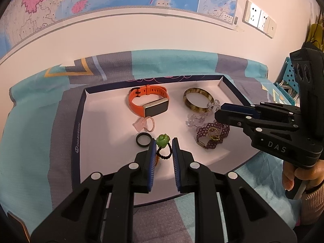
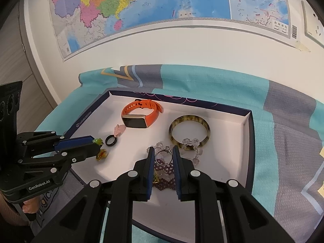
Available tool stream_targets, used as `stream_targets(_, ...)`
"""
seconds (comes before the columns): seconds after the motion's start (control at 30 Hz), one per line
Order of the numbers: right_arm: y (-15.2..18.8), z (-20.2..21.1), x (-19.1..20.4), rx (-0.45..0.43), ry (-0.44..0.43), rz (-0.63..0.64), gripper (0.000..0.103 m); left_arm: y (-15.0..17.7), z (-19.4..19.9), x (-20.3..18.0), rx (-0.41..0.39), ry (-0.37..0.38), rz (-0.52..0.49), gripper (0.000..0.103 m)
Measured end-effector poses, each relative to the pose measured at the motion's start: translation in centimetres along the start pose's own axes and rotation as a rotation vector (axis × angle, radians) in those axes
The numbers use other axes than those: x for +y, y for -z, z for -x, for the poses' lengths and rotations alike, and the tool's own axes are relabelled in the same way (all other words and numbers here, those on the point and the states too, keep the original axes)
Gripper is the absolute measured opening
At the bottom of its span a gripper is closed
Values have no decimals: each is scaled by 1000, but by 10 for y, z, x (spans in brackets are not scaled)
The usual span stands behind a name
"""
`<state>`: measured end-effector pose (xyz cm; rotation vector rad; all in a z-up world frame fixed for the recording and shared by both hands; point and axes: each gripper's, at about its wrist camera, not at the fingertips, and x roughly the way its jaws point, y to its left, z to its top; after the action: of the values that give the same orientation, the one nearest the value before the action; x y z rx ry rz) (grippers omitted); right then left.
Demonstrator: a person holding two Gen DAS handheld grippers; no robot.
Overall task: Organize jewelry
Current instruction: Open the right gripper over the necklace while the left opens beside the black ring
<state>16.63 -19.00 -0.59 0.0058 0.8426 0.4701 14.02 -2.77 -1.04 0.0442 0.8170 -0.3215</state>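
Note:
A white tray (image 1: 105,109) with a dark rim lies on the bedspread and holds the jewelry. My left gripper (image 1: 164,148) is shut on a black beaded ring with a green flower (image 1: 162,140), just above the tray floor. My right gripper (image 2: 163,157) is shut on a silver ring (image 2: 163,155) above a purple beaded bracelet (image 2: 164,179). In the tray lie an orange smart band (image 1: 148,102), a tortoiseshell bangle (image 1: 198,100), a clear crystal bracelet (image 1: 199,119), a black ring (image 1: 143,139) and a pink charm ring (image 1: 144,124). A small amber piece (image 2: 102,154) lies under the left gripper.
The tray sits on a teal and grey patterned bedspread (image 1: 34,133) against a white wall with a map (image 2: 141,10). A wall socket (image 1: 259,19) is at the upper right. A blue perforated basket (image 1: 287,77) stands behind the right gripper.

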Motion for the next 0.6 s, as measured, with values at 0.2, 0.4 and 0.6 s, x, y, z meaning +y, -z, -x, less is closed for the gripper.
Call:
stream_targets(0.2,0,-3,0,9,2,2,16,-1,-3,0,6,-1,1,16)
stream_targets(0.4,-2,-4,0,14,5,2,16,-1,-6,2,14,-4,9,16)
stream_targets(0.6,-4,-7,-1,21,9,0,16,-1,-9,3,20,-7,16,16)
